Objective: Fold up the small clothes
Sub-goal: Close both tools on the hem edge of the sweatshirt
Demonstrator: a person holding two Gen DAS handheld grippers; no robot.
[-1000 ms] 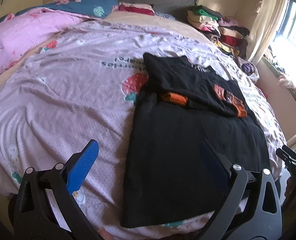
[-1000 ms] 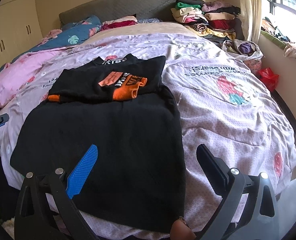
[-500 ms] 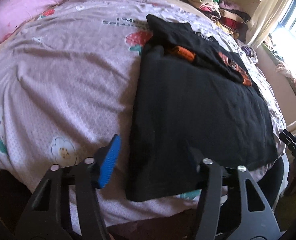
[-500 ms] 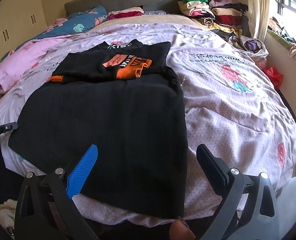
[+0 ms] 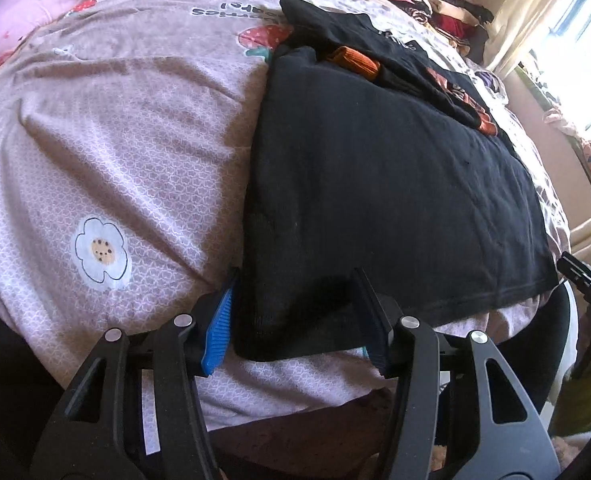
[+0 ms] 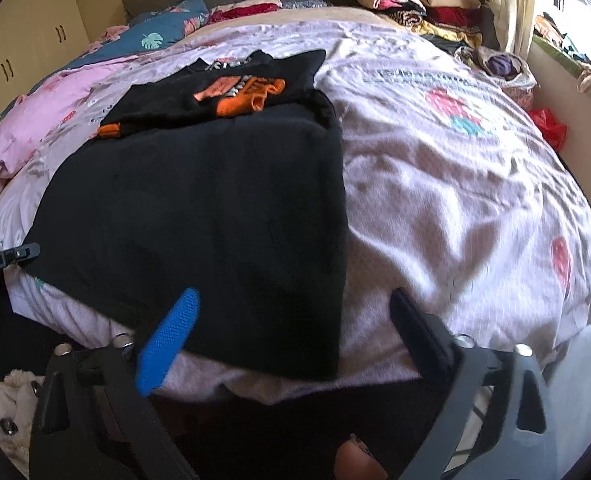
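A black garment (image 5: 383, 184) lies flat on the bed, its near hem at the bed's front edge; it also shows in the right wrist view (image 6: 207, 216). A folded black shirt with orange print (image 6: 231, 88) lies at its far end. My left gripper (image 5: 295, 312) is open, its jaws on either side of the garment's near left corner. My right gripper (image 6: 291, 320) is open, its jaws straddling the near right corner from just off the bed's edge.
The bed has a lilac cover with strawberries and flowers (image 5: 115, 140). Pink and blue bedding (image 6: 55, 108) lies at the far left. A stack of folded clothes (image 6: 419, 0) sits at the headboard's right. A window and curtain (image 6: 535, 4) are at the right.
Both grippers have dropped and moved in toward the garment's near hem. The left one has closed in around the left corner; the right one has come down to the right corner.
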